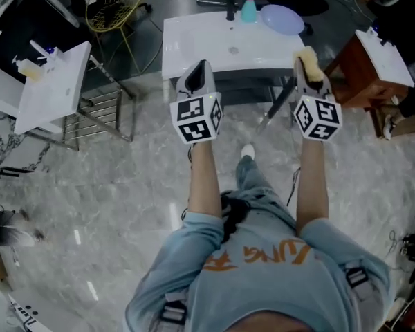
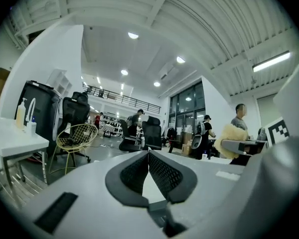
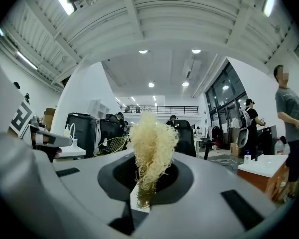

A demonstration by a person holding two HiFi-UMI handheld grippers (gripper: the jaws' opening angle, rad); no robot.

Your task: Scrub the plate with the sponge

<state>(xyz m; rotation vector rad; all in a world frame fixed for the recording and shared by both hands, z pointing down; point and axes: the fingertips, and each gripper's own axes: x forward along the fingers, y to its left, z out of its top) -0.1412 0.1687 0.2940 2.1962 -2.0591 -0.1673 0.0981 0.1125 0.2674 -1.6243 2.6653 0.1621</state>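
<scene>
In the head view a pale lavender plate lies on the far right of a white sink counter, beside a teal bottle. My right gripper is held level just short of the counter's near right corner, shut on a yellow fibrous sponge. The right gripper view shows the sponge standing up between the pads. My left gripper is at the counter's near edge, shut with nothing in it. Its mesh pads meet in the left gripper view, where the sponge shows at the right.
A black faucet stands at the back of the counter. A second white sink unit stands at the left and a third on a wooden stand at the right. A yellow wire chair is behind. Several people stand in the background.
</scene>
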